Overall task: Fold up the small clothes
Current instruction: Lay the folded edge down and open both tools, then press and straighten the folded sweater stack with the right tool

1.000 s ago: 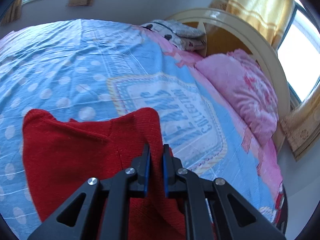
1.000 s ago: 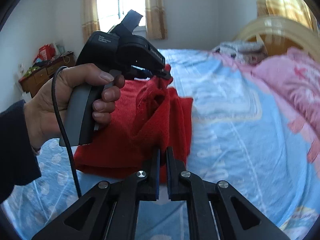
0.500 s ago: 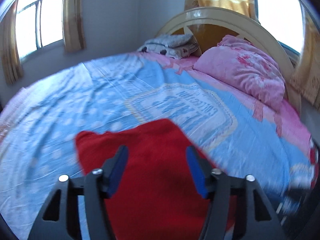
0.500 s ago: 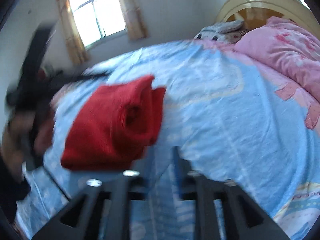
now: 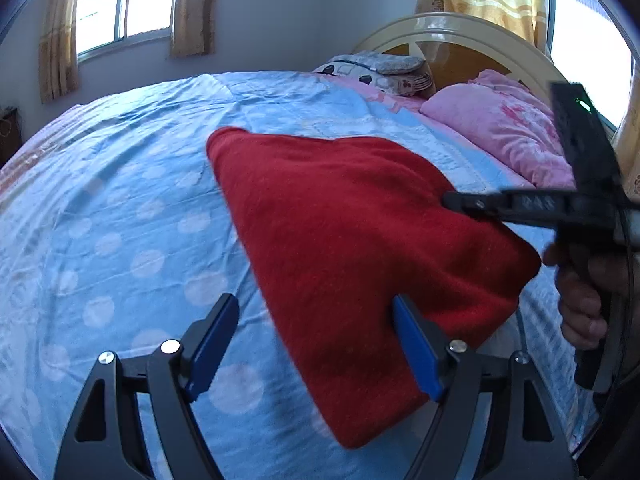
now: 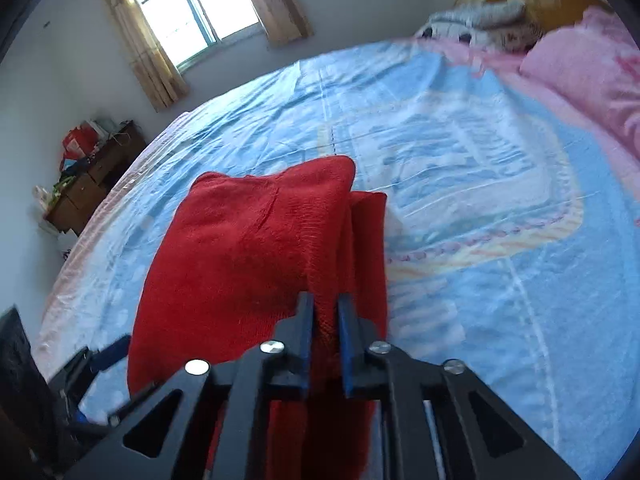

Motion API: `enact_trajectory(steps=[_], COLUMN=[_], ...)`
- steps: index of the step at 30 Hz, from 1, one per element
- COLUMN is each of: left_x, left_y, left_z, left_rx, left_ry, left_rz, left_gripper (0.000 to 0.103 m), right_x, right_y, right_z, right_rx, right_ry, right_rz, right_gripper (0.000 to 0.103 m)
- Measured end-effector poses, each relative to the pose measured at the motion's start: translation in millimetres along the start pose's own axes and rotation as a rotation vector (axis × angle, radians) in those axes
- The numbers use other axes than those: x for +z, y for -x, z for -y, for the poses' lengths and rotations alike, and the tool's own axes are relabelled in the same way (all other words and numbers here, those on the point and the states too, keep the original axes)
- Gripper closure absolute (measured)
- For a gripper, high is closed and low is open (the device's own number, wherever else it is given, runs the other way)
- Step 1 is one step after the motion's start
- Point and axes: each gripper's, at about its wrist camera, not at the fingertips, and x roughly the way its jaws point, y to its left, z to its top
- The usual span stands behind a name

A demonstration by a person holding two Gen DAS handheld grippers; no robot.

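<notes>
A red knit garment [image 5: 352,248] lies folded on the blue dotted bed sheet [image 5: 120,216]. My left gripper [image 5: 316,340] is open and holds nothing; its fingers stand at the garment's near edge, the right finger against the cloth. My right gripper [image 6: 326,316] is shut on the right edge of the red garment [image 6: 256,248], with cloth pinched between its blue pads. It also shows in the left wrist view [image 5: 452,200], coming in from the right with the hand that holds it.
A pink pillow [image 5: 504,132] and a grey folded blanket [image 5: 380,68] lie at the headboard [image 5: 460,36]. A wooden dresser [image 6: 92,184] with clutter stands by the wall at the left. Windows with curtains are behind the bed.
My left gripper opened, let go of the red garment and drew back. My right gripper moved in to the garment's right edge and shut on it. The garment now lies flat, folded.
</notes>
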Motion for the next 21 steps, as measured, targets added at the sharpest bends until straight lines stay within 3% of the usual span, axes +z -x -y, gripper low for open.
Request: enact_trajectory(steps=[2, 6, 9, 11, 13, 14, 18, 21], left_x=[-2.0, -3.1, -5.2, -7.4, -8.2, -8.1, -8.3, -8.2], left_y=[1.2, -7.6, -5.2, -3.1, -3.0, -4.0, -9.1, -12.3], left_z=[-1.7, -1.0, 3.9, 5.6, 5.0, 4.0, 5.0, 5.1], left_rx=[-0.002, -0.032, -0.015, -0.01, -0.005, -0.004, -0.002, -0.004], left_ry=[0.001, 0.015, -0.003, -0.008, -0.005, -0.004, -0.007, -0.006], left_rz=[0.0, -0.039, -0.03, -0.024, -0.022, -0.024, -0.045, -0.06], left_gripper=[0.015, 0.015, 0.015, 0.014, 0.013, 0.011, 0.007, 0.006], right_x=[-9.8, -8.4, 0.8, 5.5, 10.5, 13.4, 21.9, 32.6], right_y=[3.1, -8.7, -2.3, 7.3, 19.3, 25.4, 22.1, -4.3], right_z=[3.8, 9.1, 0.1, -6.3, -15.5, -22.6, -55.3, -65.9], right_rx=[-0.025, -0.079, -0.123, -0.144, -0.142, -0.122, -0.062, -0.039], right_ry=[-0.009, 0.003, 0.052, 0.075, 0.095, 0.111, 0.219, 0.245], right_rz=[0.007, -0.004, 0.025, 0.056, 0.105, 0.131, 0.135, 0.08], right_gripper=[0.096, 0.097, 0.096, 0.086, 0.067, 0.064, 0.062, 0.063])
